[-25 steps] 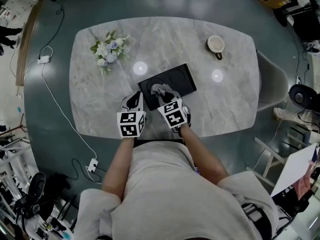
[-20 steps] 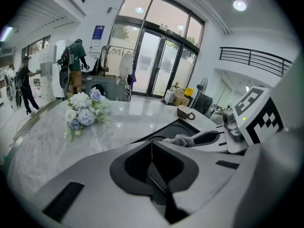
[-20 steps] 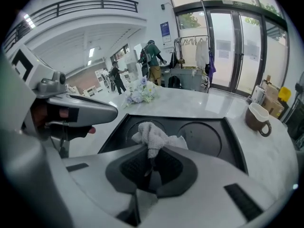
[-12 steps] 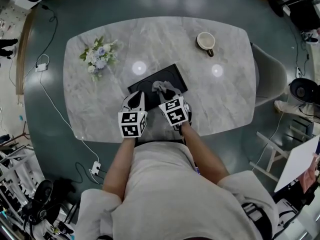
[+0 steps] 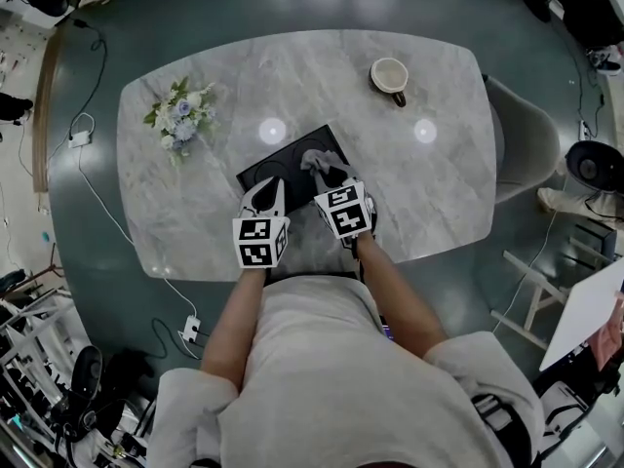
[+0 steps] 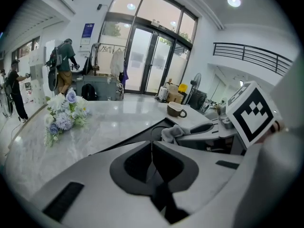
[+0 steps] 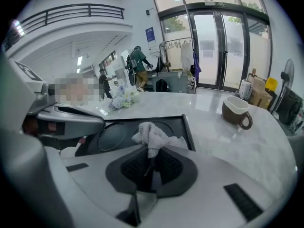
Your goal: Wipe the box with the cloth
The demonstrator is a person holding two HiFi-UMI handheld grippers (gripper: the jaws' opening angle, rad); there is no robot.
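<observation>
A flat black box lies near the middle of the marble table, close to the front edge. A crumpled grey cloth rests on the box's right part, and my right gripper is shut on it. The cloth also shows beside the right gripper in the left gripper view. My left gripper is shut with nothing between its jaws, at the box's near left edge.
A bunch of pale flowers lies at the table's left. A brown and white cup stands at the far right. Chairs and cables surround the table. People stand in the background.
The box, the cloth and both grippers sit slightly farther left and up in the head view as the camera shifted. The right gripper keeps its hold on the cloth on the box.
</observation>
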